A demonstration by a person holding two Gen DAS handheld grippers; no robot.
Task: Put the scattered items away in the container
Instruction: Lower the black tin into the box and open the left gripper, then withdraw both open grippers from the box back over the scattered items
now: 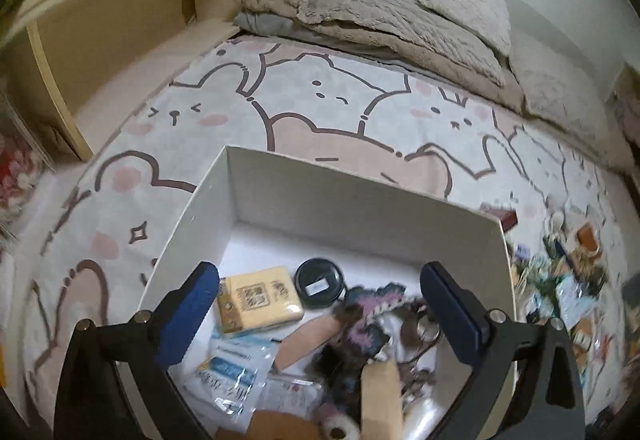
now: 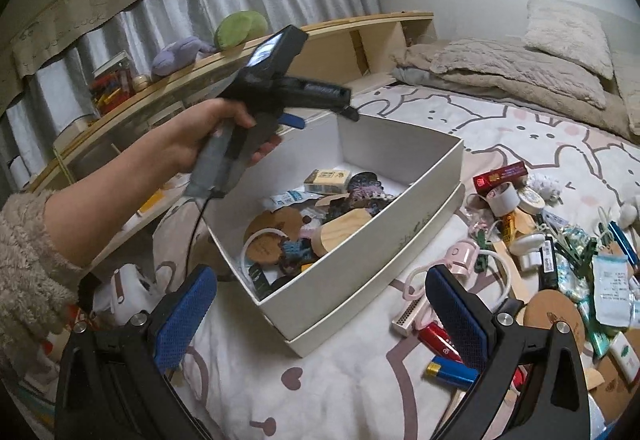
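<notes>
The right gripper [image 2: 320, 314] hung with blue-padded jaws spread above the cartoon-printed bedsheet [image 2: 352, 380]. A white rectangular cardboard box [image 2: 360, 272] held assorted trinkets; the left gripper [image 2: 322, 114] hovered over it, hand-held.

Box [image 2: 360, 260] sits on the bed (items inside), scattered items [image 2: 552, 252] right of it.

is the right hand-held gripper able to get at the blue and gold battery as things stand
Probably yes: the right hand-held gripper is open and empty, and the blue and gold battery lies uncovered on the bedspread beside its right finger, outside the white box.
</notes>
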